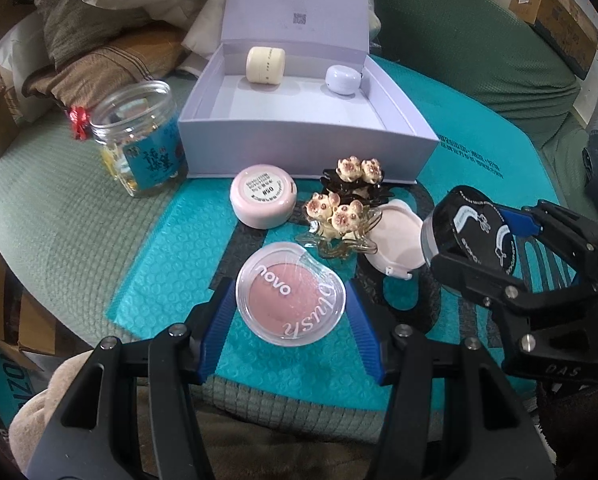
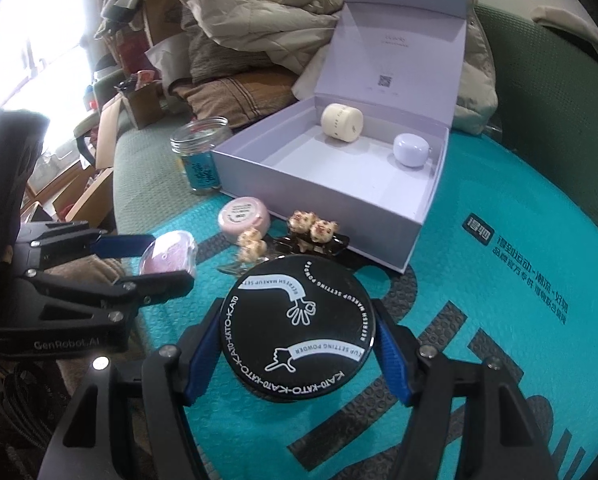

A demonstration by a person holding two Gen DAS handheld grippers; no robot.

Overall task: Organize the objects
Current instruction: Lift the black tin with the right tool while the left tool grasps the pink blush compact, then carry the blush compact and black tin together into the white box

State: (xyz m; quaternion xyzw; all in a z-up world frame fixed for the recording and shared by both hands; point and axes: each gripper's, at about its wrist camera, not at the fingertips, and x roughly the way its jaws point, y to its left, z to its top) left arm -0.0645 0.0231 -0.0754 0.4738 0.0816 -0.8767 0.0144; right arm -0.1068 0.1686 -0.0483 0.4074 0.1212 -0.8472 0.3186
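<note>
My left gripper (image 1: 291,300) is shut on a clear round blush compact (image 1: 290,292) with pink powder, just above the teal bubble mailer (image 1: 167,264). My right gripper (image 2: 299,336) is shut on a black round powder jar (image 2: 298,328); both also show in the left wrist view (image 1: 473,232). An open lavender box (image 1: 299,136) at the back holds a cream jar (image 1: 265,64) and a small lavender pod (image 1: 343,78). In front of it lie a pink round compact (image 1: 263,194), two hair clips with flower clusters (image 1: 339,208) and a pale pink puff case (image 1: 395,240).
A clear plastic jar (image 1: 141,136) with a teal label stands left of the box on a green quilted cushion (image 1: 59,220). Piled clothes and pillows (image 1: 111,40) lie behind. Cardboard boxes (image 1: 555,8) sit at the back right.
</note>
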